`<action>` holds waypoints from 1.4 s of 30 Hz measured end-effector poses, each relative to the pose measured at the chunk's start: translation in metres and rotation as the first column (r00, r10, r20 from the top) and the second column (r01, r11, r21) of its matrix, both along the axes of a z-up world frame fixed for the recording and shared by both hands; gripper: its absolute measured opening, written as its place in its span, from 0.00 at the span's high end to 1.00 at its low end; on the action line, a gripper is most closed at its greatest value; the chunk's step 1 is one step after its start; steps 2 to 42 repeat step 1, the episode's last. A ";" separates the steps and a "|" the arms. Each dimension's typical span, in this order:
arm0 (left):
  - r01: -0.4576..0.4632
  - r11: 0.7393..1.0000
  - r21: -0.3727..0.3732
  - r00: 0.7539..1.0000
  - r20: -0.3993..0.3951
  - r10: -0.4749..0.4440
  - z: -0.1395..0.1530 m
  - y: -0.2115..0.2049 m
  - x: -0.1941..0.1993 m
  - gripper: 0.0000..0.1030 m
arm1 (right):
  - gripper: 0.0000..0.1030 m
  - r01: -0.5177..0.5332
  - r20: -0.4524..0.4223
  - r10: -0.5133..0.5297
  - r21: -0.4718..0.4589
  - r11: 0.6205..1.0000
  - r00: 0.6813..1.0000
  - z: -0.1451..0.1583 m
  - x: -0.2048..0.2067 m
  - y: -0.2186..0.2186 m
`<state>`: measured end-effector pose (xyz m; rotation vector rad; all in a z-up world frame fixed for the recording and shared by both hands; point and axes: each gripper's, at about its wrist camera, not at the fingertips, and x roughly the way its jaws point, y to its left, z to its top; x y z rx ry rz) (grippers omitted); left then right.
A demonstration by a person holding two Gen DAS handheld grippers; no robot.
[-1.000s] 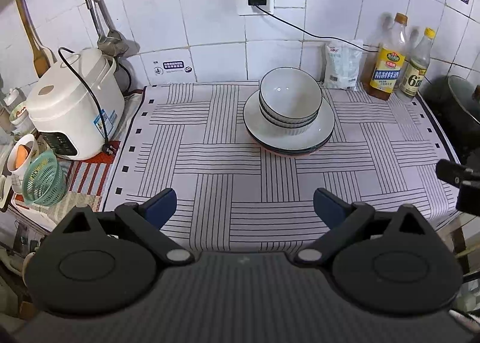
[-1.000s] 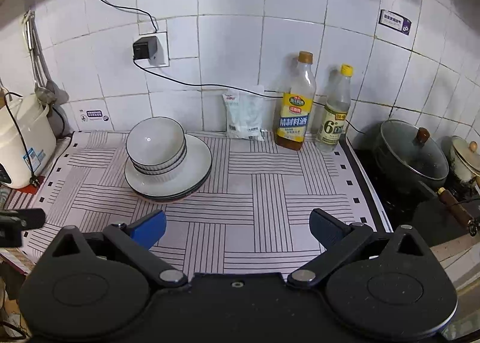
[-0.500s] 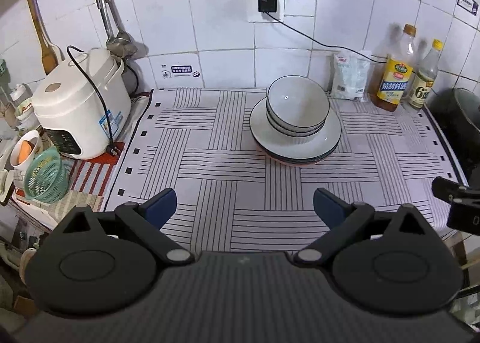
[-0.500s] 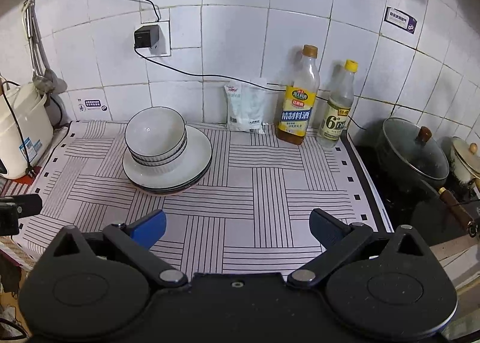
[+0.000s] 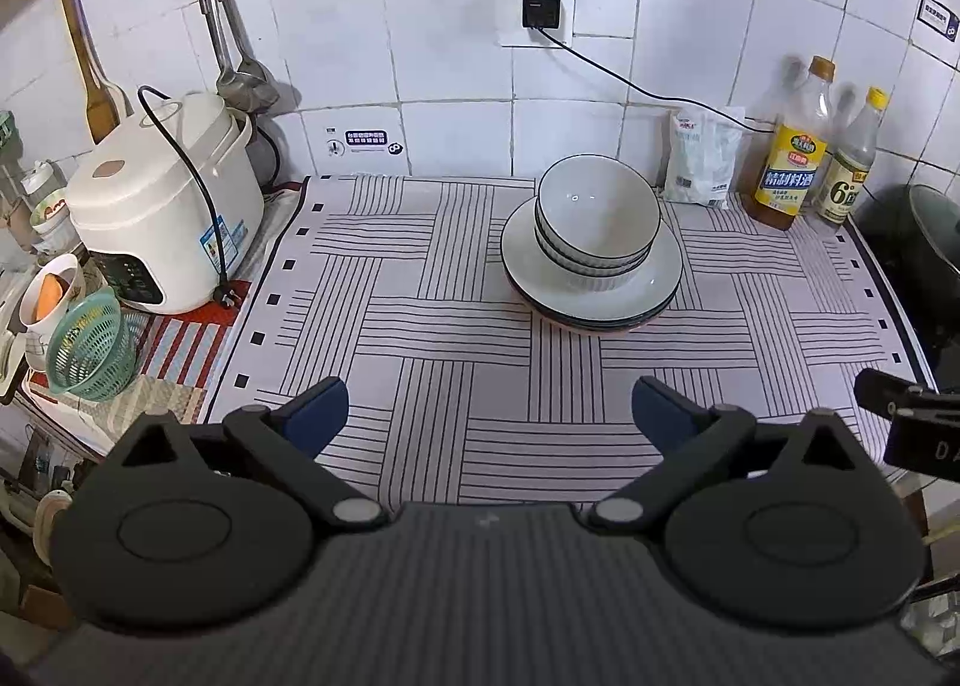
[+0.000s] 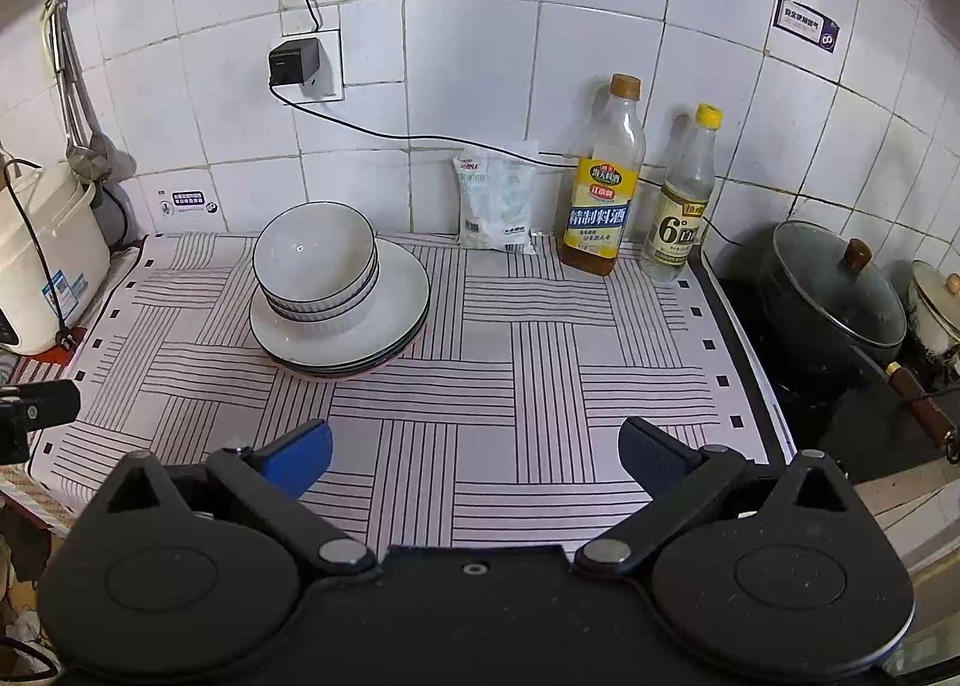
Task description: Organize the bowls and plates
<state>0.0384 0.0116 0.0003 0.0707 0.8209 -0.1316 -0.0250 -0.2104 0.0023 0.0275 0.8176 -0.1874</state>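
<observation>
Bowls [image 5: 591,224] nested in a stack sit on a stack of plates [image 5: 594,299], toward the back of the worktop [image 5: 420,326], which is covered by a striped cloth. Left gripper [image 5: 489,407]: jaws spread wide, nothing held, above the near edge of the worktop, well apart from the stack. Right gripper [image 6: 474,449]: likewise wide open and empty, over the near edge, with the plates ahead and to its left. Behind the stack, against the tiled wall: a white bag [image 6: 497,203], a yellow-labelled bottle [image 6: 602,194] and a smaller bottle [image 6: 681,212]. A rice cooker [image 5: 159,206] stands left of the cloth, with a green basket [image 5: 90,350] nearer. A lidded black pot [image 6: 834,296] is at right.
</observation>
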 end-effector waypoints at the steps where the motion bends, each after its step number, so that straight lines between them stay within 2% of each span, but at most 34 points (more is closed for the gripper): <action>1: 0.004 1.000 -0.004 1.000 0.000 -0.004 0.001 0.001 -0.001 0.01 | 0.00 0.001 -0.001 -0.001 -0.001 1.000 1.000 0.000 0.001 0.000; 42: 0.004 1.000 -0.004 1.000 0.000 -0.004 0.001 0.001 -0.001 0.01 | 0.00 0.001 -0.001 -0.001 -0.001 1.000 1.000 0.000 0.001 0.000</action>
